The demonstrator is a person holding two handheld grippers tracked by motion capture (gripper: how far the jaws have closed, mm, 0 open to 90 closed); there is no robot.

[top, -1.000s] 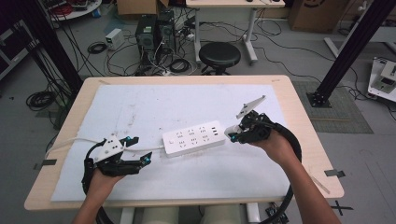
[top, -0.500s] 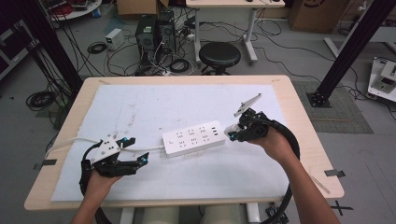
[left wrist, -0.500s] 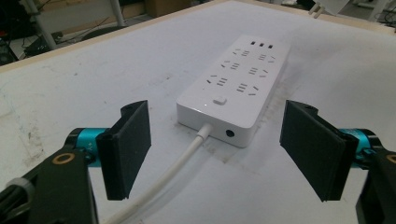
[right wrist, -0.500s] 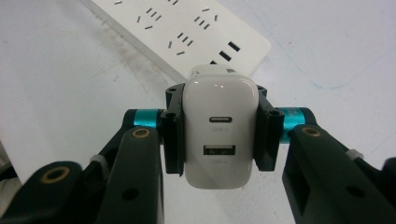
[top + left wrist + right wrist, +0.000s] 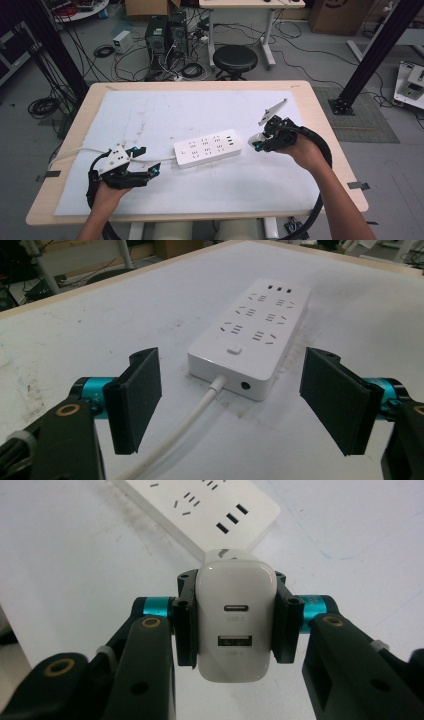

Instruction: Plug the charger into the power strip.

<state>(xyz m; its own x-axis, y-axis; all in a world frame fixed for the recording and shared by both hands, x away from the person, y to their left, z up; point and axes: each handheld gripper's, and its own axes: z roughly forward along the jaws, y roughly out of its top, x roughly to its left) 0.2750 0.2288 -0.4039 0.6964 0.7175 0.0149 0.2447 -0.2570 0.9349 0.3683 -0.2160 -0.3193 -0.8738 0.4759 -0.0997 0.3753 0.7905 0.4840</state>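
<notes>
A white power strip lies flat on the middle of the white sheet, and its white cable runs off to the left. My left gripper rests low on the sheet at the strip's cable end. In the left gripper view its jaws stand open on either side of the cable, short of the strip. My right gripper hovers just off the strip's right end, shut on a white USB charger whose ports face the camera. The strip's USB end lies just beyond it.
A white sheet covers most of the wooden table. On the floor behind the table are a black stool, computer cases and loose cables. Black frame posts stand at both sides.
</notes>
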